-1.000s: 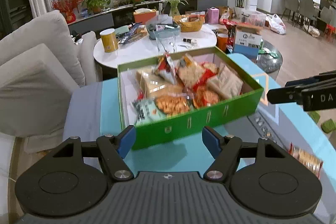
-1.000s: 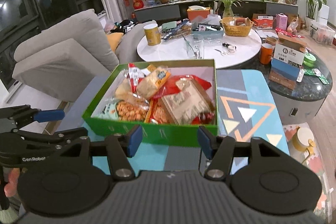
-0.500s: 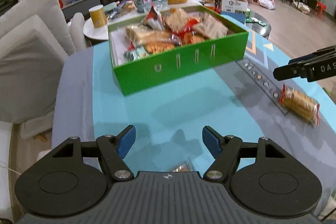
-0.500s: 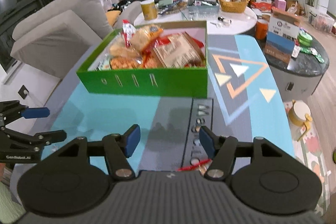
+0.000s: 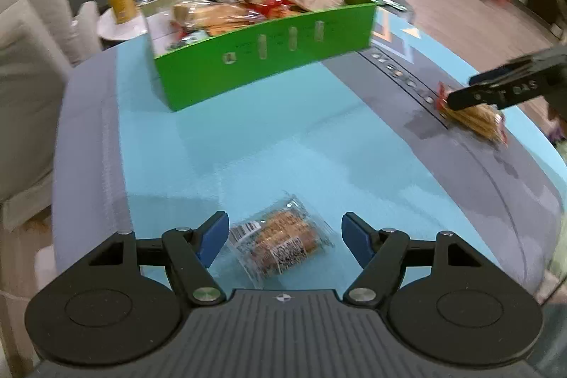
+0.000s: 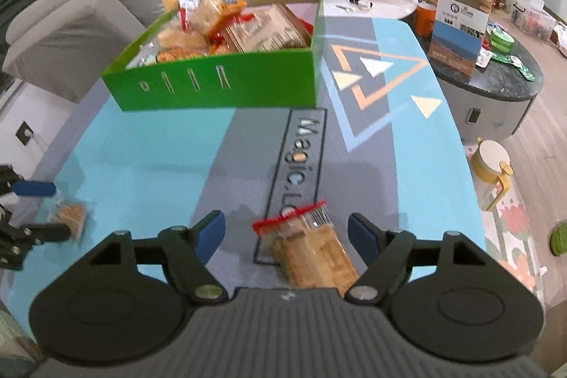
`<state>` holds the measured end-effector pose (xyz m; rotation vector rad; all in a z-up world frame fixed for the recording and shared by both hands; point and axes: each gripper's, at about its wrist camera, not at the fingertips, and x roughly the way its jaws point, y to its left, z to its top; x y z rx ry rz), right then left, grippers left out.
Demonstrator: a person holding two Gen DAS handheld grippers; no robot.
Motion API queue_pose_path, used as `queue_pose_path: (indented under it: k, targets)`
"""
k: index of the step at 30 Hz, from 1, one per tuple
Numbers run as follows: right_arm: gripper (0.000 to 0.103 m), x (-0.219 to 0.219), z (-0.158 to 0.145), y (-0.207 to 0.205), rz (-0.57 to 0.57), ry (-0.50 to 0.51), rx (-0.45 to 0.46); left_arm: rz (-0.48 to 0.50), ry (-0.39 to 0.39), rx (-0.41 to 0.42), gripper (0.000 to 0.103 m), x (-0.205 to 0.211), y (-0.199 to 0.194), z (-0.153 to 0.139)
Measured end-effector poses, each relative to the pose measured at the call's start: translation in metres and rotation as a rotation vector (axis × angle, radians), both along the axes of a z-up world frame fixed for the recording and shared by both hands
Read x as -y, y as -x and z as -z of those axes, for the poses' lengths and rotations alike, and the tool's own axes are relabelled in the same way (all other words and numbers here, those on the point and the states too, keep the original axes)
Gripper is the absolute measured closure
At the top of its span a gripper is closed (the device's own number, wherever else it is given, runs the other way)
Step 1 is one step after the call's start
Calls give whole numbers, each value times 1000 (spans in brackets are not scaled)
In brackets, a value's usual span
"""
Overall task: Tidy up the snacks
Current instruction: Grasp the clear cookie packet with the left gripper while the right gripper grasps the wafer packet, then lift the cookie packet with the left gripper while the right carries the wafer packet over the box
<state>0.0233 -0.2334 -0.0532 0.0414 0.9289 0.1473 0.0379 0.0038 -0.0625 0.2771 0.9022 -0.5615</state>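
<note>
Both grippers dropped lower since earlier frame. Left gripper [image 5: 285,234] fingers apart, clear-wrapped biscuit pack [image 5: 280,241] on surface [image 5: 269,144] between them. Right gripper [image 6: 286,235] fingers apart, red-sealed cracker pack [image 6: 312,252] between them. Green snack box [image 6: 226,85] beyond fingertips.

Green box [image 5: 262,66]: open-topped, heaped w/ snack packs, sits at far side of your mat. Clear cracker pack [image 5: 280,241]: lies flat near you, barcode up, between your left gripper's [image 5: 285,232] spread fingers. Red-sealed cracker pack [image 6: 312,250]: flat on mat's grey strip, between your right gripper's [image 6: 287,231] spread fingers.
</note>
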Motion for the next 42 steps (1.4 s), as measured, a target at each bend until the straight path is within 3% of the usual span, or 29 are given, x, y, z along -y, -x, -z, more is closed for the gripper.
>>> queue_pose_path:
  k: [8,13,17,22,26,36,40,42]
  targets:
    - [25,2,9,7,-11,17,-38,151,-117,25,35,4,-1,6]
    - [24,2,10,8,-12,20,-39,166,-162,25,35,8,-6,14]
    - [24,0,12,9,-14,30,-47,91,-109,-25,34,4,-13,20]
    - [24,0,13,11,-20,36,-55,-55,-24,-55,54,-7,-19,20]
    - [24,0,14,13,-24,41,-58,-108,-33,-36,64,-10,-17,18]
    - [25,-3,18,15,-17,88,-50,-217,-9,-1,67,-8,-12,18]
    - [42,-9,15,17,-57,119,-48,-229,-10,15,67,-4,-11,16]
    - [42,-12,14,18,-69,120,-44,-240,-11,29,67,-3,-11,14]
